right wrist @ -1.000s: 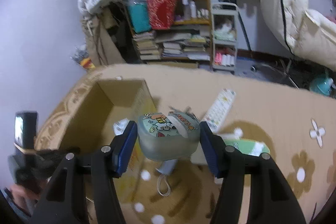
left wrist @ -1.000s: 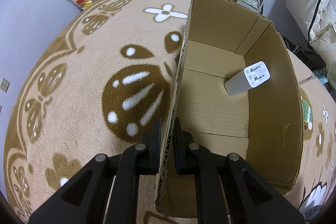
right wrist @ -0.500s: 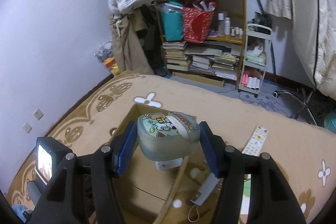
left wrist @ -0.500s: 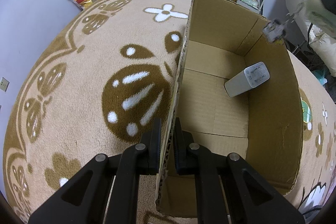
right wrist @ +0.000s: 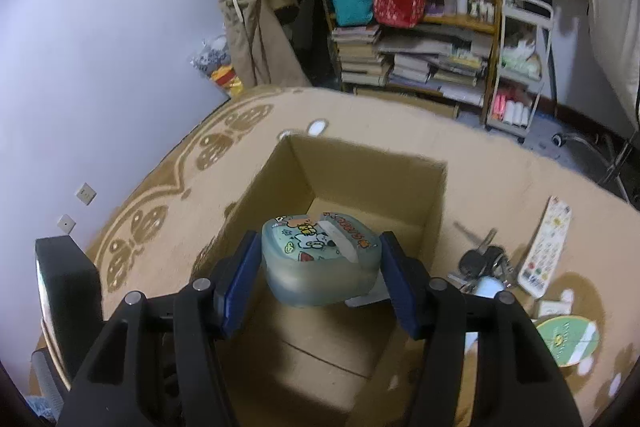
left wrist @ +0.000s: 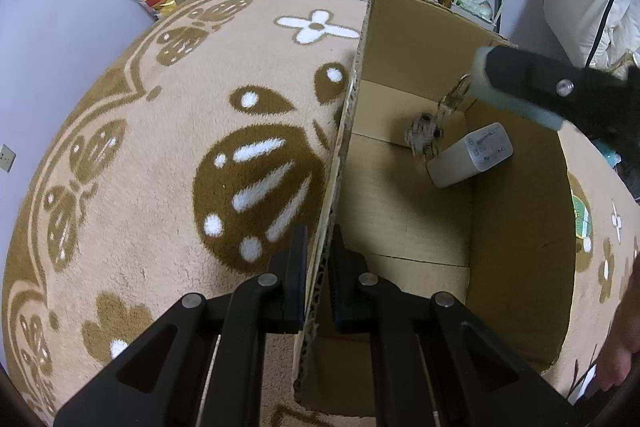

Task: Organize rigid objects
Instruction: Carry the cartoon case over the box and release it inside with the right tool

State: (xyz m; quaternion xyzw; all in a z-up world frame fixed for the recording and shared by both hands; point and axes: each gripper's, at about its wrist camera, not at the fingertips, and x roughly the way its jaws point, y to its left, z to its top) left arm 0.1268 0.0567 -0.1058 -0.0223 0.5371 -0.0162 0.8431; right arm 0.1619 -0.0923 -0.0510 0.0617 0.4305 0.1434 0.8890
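The right claw (right wrist: 320, 275) grips a pale green rounded plastic case with cartoon stickers (right wrist: 320, 259) between its blue pads, poised over the open brown cardboard box (right wrist: 400, 203) on the patterned beige rug (left wrist: 160, 147). The left claw (left wrist: 318, 279) is pinched shut on the box's near wall, steadying it. Best to lower the case toward the bare floor of the box, clear of the white rectangular charger (left wrist: 472, 155), before letting go. A second ago the case hung beside the box over the rug; now it is above the opening.
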